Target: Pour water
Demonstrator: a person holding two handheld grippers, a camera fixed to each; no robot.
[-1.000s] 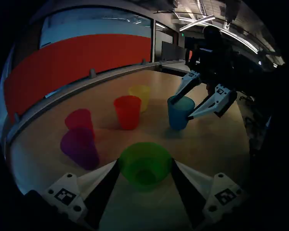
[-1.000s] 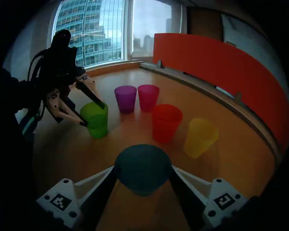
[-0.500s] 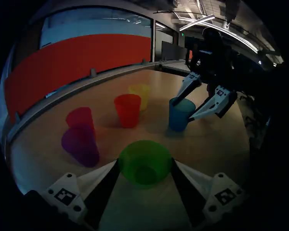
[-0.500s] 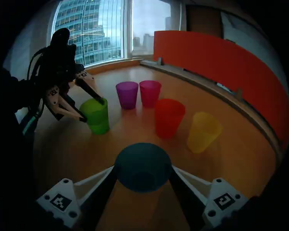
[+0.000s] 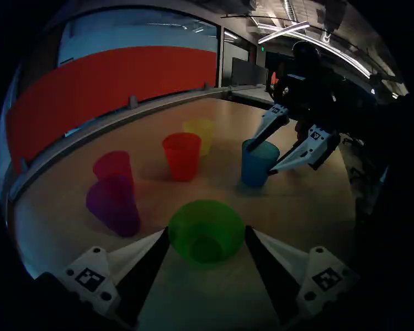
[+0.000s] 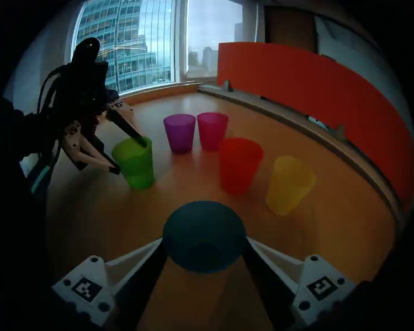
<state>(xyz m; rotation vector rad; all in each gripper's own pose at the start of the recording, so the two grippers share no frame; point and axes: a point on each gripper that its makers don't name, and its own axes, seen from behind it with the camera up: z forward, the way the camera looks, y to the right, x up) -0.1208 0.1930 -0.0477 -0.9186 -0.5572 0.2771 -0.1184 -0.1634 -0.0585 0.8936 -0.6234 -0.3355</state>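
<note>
White fingers (image 5: pixel 288 257); black pads (image 5: pixel 149 267); square markers (image 5: pixel 91 280)

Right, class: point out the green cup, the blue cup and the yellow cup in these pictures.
green cup (image 5: pixel 207 234), left gripper view, on its inner wall.
blue cup (image 5: pixel 258 165), left gripper view, on its outer side wall.
yellow cup (image 6: pixel 290 185), right gripper view, on its side wall.

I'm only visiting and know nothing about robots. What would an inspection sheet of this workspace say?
Surface: wooden table, no spills visible.
Job's things: green cup and blue cup, each held; red cup, yellow cup, pink cup, purple cup standing upright; water cannot be made out.
Clutter: nothing seen.
Grippers: left gripper shut on the green cup; right gripper shut on the blue cup.
Cables: dark cables loop beside the left gripper.
Surroundings: red panel, window onto towers, ceiling lights.
</note>
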